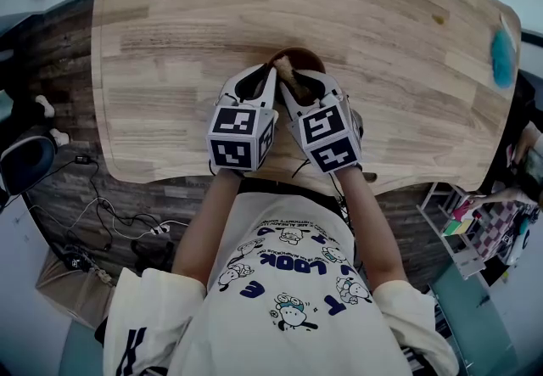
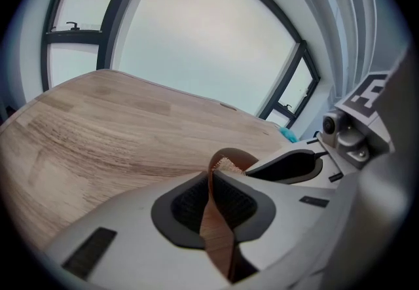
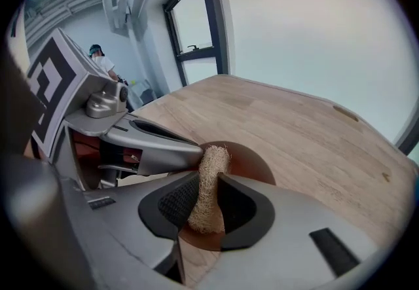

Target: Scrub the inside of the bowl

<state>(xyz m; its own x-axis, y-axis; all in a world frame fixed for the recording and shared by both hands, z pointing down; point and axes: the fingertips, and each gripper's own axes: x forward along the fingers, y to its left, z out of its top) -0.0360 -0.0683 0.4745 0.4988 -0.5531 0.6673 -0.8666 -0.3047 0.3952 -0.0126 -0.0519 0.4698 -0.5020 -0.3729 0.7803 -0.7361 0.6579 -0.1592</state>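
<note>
Left gripper (image 2: 213, 179) clenched on rim of round brown bowl (image 2: 239, 157), right gripper (image 3: 208, 169) grasping beige fibrous scrubber (image 3: 204, 203), at near edge of wooden table (image 1: 170, 26)

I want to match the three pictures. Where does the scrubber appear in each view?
Head view: scrubber at upper centre, in the bowl.
Left gripper view: only its tip, just right of centre, behind the bowl rim.
Right gripper view: lower centre, clamped by the right hand-held gripper.
Shared landmark: the brown bowl, beside the scrubber in all three views.
</note>
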